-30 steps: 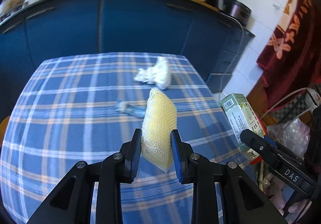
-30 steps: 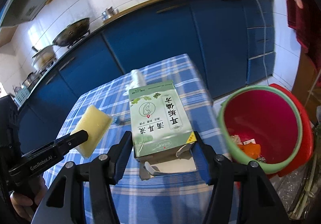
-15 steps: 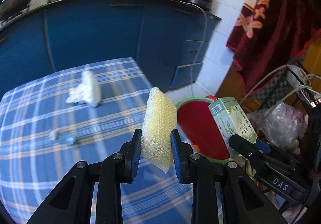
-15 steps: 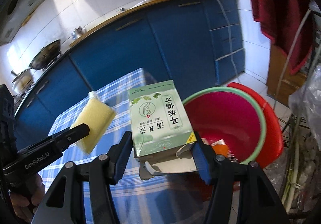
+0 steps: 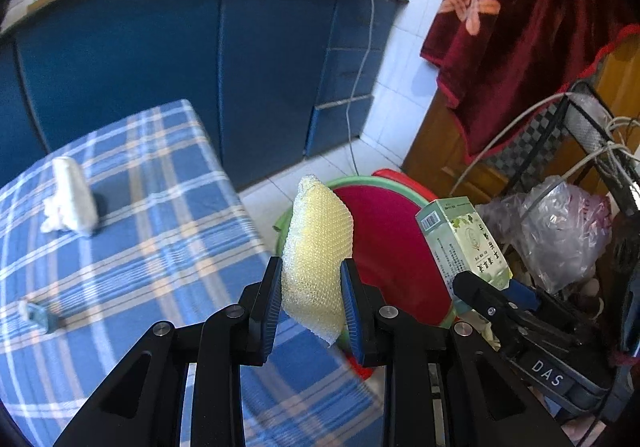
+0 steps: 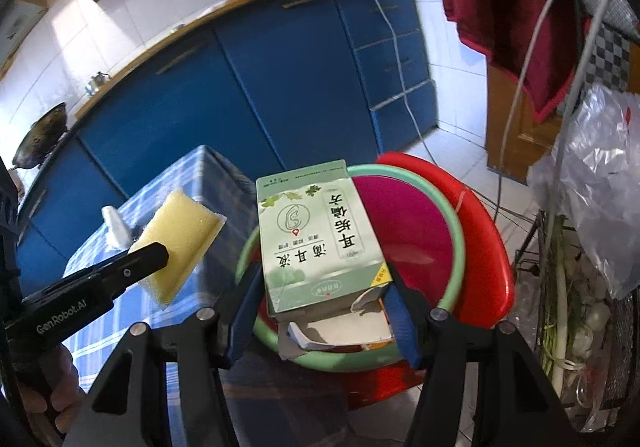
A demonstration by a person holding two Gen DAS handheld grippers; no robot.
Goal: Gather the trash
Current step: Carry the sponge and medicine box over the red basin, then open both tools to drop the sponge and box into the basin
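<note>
My left gripper (image 5: 312, 303) is shut on a yellow sponge (image 5: 316, 251), held at the table's right edge beside the bin. My right gripper (image 6: 320, 311) is shut on a green and white carton (image 6: 316, 235), held over the red bin with a green rim (image 6: 452, 215). The bin (image 5: 384, 231) stands on the floor right of the table and holds some scraps. In the left wrist view the carton (image 5: 464, 239) and right gripper show at right. In the right wrist view the sponge (image 6: 180, 239) and left gripper show at left.
A blue plaid tablecloth (image 5: 140, 247) covers the table, with a crumpled white tissue (image 5: 68, 199) and a small blue scrap (image 5: 38, 317) on it. Blue cabinets (image 5: 200, 59) stand behind. A wire rack with plastic bags (image 5: 560, 231) and leeks (image 6: 560, 287) stands at right.
Both grippers have swung right from over the table toward the bin, still holding the sponge and the carton. The carton is now over the bin.
</note>
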